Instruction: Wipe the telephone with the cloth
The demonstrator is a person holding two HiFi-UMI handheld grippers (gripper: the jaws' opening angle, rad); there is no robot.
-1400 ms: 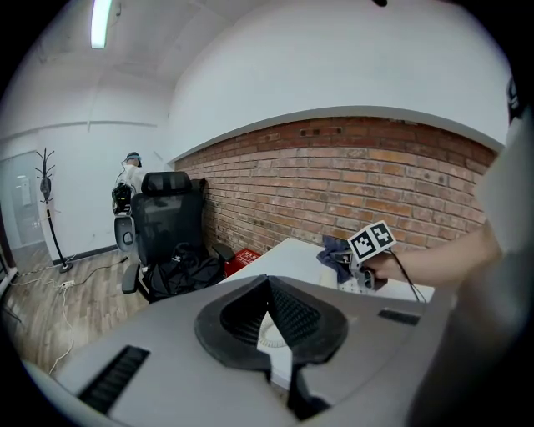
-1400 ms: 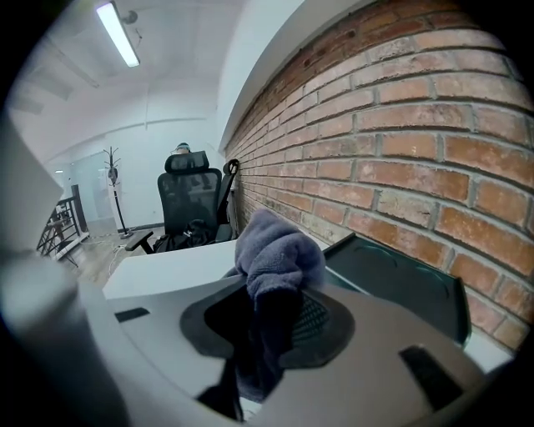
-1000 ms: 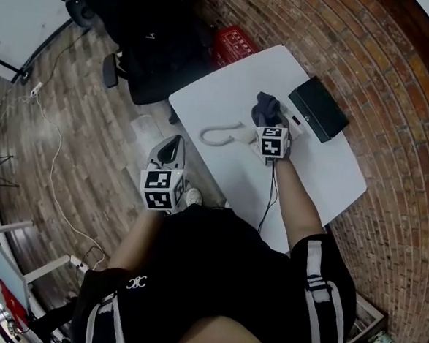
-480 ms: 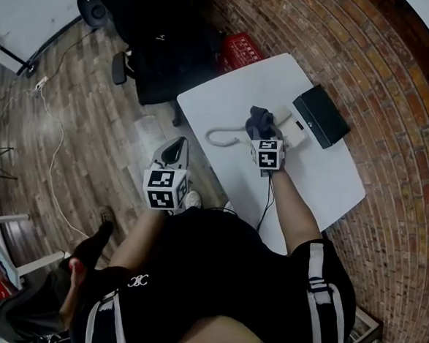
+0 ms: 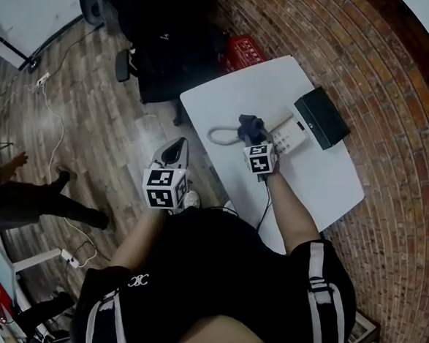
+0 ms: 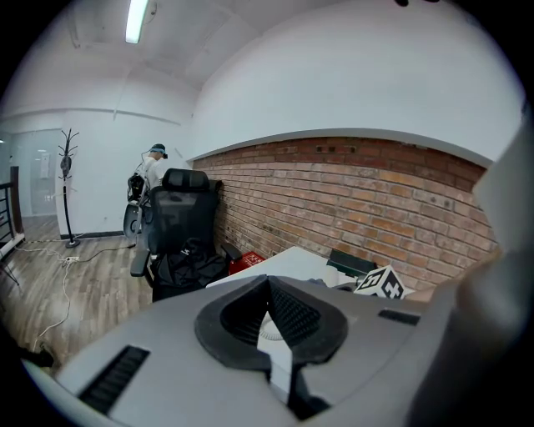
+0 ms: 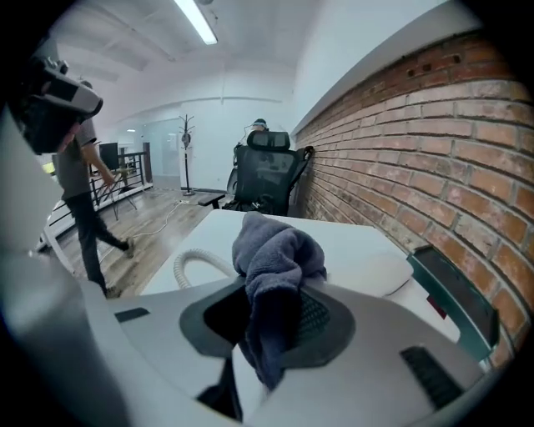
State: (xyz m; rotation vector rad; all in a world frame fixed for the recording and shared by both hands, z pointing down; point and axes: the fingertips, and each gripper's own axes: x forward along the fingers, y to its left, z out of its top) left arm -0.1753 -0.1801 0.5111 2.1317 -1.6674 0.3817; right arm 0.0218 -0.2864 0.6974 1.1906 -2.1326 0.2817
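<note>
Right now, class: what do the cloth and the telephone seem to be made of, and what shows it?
Cloth: probably microfibre or terry, matt blue-grey; its fuzzy nap and soft folds suggest it. Telephone: likely moulded plastic, with a smooth white surface and rounded hard edges.

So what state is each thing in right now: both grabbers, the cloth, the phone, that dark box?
Left gripper: shut, empty, held off the table.
Right gripper: shut on the cloth.
Cloth: bunched, pinched between the jaws.
Telephone: flat on the table, cord curled beside it.
Dark box: lying flat next to the telephone.
</note>
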